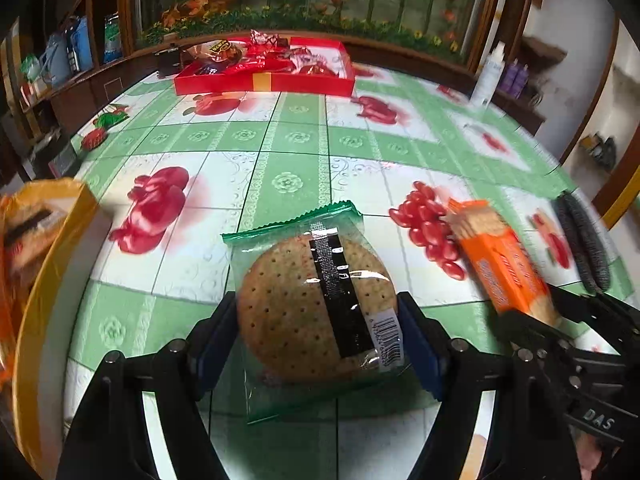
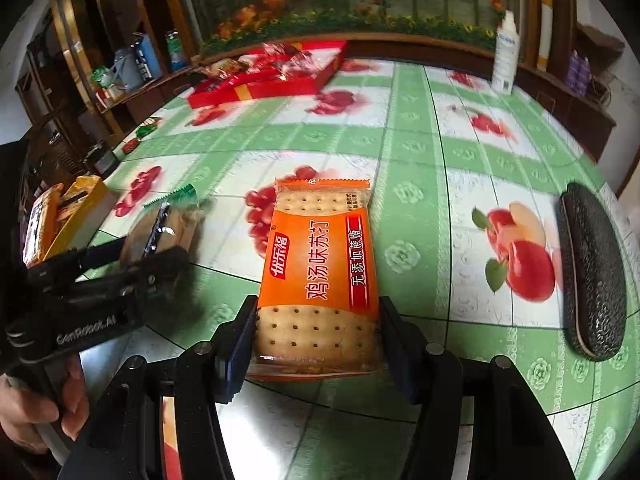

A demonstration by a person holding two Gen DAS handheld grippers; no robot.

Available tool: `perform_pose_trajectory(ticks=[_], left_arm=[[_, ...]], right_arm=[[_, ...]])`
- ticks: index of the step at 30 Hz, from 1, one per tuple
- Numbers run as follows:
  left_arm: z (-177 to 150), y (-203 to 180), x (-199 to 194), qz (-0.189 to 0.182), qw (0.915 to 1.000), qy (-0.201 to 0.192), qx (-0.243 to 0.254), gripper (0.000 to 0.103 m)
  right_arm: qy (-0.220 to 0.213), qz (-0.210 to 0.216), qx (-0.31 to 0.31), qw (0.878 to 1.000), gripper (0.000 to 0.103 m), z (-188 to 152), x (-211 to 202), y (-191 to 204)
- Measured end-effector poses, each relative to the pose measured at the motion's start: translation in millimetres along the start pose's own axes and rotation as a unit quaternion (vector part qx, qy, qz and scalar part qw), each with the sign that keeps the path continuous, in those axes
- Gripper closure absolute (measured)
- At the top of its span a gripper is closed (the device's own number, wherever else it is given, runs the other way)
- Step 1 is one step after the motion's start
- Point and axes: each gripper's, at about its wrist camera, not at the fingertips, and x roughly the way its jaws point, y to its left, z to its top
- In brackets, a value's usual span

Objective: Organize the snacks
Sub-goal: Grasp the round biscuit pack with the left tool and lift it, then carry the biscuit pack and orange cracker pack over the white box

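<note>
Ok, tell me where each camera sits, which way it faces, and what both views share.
Left wrist: on the left gripper, looking along its fingers at the round cracker pack they clamp; the right gripper shows at right.
Right wrist: on the right gripper, facing the orange soda-cracker pack it clamps; the left gripper and the holding hand show at left.
Shared: both packs, red tray, fruit-print tablecloth.
</note>
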Motion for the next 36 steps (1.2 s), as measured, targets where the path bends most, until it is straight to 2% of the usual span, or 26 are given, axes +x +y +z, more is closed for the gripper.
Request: perform_pose_trajectory(ticks=[2,6,11,15,27,36], left_arm=[[1,-2,-8,-0.01,0.9998,-0.015,-0.002,0.027],[2,-10,-21,0.007,0.9982,-0.056,0.02,0.027],[3,-18,-32,0.049,0.9922,-0.099,0.057,0.027],[1,-24,-38,0.077,0.9856,-0.128,0.079,0.027],[-7,-44,-48,0.12,0.9682,-0.173,0.134,0.027],[-7,-47,-53,0.124,0.9652,-0.185,0.137,0.027]], right_arm=[[-0.013,-0.005,-0.009,1.0,0.041,0,-4,5],[-0.022,-0.01,-0.012,1.0,0.042,0,-4,7],[-0.053,-0.033,-0.022,0.998,0.042,1,-13,9],[-0.067,-0.026,-0.018,0.997,0.041,3,-18,8],[-0.074,-0.027,-0.02,0.997,0.041,3,-20,9],[-0.076,-0.027,-0.021,0.997,0.041,2,-21,10]])
